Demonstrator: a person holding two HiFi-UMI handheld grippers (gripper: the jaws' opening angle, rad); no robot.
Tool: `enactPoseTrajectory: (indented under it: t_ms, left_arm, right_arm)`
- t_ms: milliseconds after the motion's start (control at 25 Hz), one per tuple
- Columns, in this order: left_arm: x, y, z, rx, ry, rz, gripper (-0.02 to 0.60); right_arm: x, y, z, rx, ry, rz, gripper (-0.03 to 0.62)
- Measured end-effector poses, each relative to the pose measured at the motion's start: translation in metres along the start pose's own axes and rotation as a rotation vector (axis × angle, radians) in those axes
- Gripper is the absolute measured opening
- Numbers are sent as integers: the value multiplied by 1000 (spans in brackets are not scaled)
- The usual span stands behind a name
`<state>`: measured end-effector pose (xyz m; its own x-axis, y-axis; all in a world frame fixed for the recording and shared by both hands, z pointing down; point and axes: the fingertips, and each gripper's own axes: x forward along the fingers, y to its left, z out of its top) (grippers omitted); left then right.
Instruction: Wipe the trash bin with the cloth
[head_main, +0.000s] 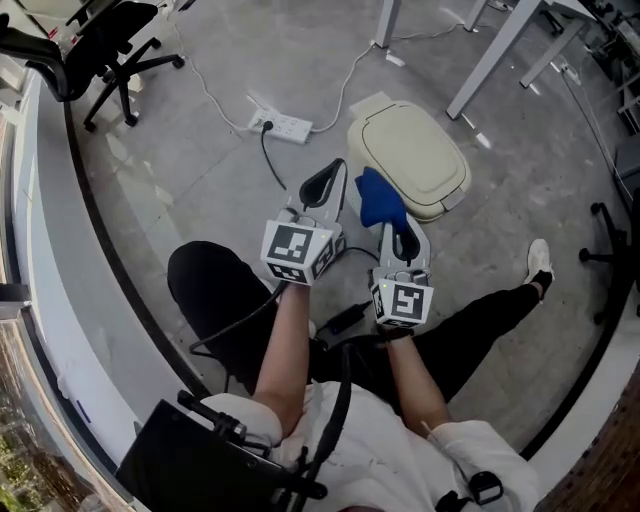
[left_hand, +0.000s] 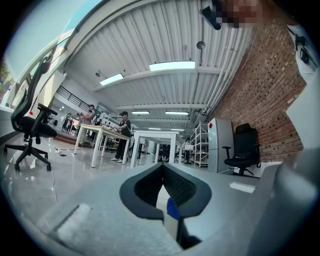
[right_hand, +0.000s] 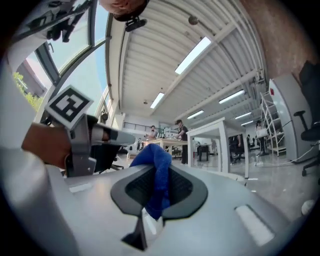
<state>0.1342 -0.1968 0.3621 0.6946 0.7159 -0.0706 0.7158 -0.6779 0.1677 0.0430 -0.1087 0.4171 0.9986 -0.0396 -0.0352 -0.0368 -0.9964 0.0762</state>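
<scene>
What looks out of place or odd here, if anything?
Nothing looks spilled or broken. Only the power strip lies loose on the floor, its cables trailing near the trash bin. The right gripper holds the blue cloth.

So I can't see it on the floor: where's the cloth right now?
Head view, centre: the blue cloth is clamped in the right gripper, just left of the beige trash bin.
</scene>
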Motion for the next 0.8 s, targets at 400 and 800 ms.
enactPoseTrajectory:
  t_ms: [400, 800]
  left_arm:
    - [9, -17, -17, -8, 31, -32, 2]
    - [3, -5, -21, -5, 48, -3, 2]
  right_arm:
    - [10, -1, -110, -316, 149, -34, 38]
    - [12, -10, -318, -100, 608, -79, 38]
